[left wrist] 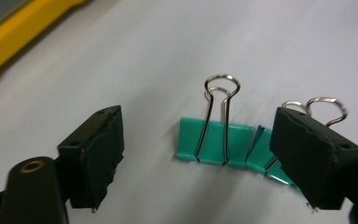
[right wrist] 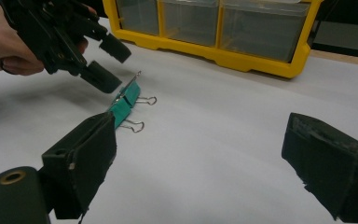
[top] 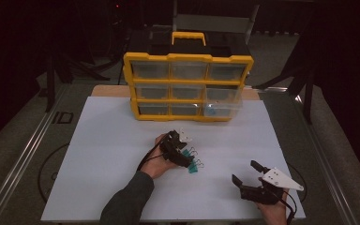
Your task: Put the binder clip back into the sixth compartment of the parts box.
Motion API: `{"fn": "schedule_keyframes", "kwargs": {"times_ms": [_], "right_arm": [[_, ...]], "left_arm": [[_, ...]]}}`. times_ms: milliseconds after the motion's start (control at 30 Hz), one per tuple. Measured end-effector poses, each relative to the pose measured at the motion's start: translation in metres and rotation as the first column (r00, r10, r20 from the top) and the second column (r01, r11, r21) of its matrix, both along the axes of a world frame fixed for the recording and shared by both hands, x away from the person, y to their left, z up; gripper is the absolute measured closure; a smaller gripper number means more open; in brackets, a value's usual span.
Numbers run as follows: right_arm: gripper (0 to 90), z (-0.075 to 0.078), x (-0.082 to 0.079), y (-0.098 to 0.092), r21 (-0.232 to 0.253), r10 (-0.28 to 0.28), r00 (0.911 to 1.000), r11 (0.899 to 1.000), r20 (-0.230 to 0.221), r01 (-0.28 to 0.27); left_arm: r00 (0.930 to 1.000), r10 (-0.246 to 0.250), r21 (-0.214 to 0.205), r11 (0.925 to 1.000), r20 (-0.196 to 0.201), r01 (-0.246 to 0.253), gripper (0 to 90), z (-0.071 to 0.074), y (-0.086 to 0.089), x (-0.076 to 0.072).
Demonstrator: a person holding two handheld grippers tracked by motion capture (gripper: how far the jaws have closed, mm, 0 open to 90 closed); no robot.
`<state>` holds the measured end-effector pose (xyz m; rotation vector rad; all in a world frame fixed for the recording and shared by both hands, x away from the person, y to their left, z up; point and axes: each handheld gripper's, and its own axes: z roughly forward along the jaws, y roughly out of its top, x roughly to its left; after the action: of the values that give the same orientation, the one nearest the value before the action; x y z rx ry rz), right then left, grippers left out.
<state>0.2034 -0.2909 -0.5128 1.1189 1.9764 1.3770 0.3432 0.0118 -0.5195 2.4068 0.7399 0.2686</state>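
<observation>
Hovering over the clips (left wrist: 214, 144), left gripper (left wrist: 196, 154) unclenched, pads clear of them; right gripper (top: 246, 172) released, well apart; bare sheet (top: 122, 140) around.

A white table (top: 112, 154) carries a yellow drawer organizer (top: 187, 86) and green binder clips (top: 193, 165)

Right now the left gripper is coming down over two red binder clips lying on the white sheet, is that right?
Not quite: the binder clips are green, not red, as the left gripper view shows. The left gripper stands open over them on the white sheet.
</observation>
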Motion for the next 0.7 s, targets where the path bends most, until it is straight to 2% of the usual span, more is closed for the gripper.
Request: {"fn": "schedule_keyframes", "kwargs": {"times_ms": [233,533,700], "right_arm": [[10.1,0.0,0.0,0.0,0.001,-0.002,1.0,1.0,0.0,0.002],[10.1,0.0,0.0,0.0,0.0,-0.001,1.0,1.0,0.002,0.001],[10.1,0.0,0.0,0.0,-0.003,0.0,1.0,1.0,0.002,0.0]], "left_arm": [[0.9997,-0.011,-0.002,0.9999,-0.021,0.011,31.8,-0.007,-0.002,0.002],[0.9988,-0.026,-0.002,0.9996,-0.041,0.026,41.8,-0.011,-0.004,0.003],[0.9989,-0.015,0.021,0.9997,-0.044,0.016,46.5,-0.016,-0.006,0.005]]}}
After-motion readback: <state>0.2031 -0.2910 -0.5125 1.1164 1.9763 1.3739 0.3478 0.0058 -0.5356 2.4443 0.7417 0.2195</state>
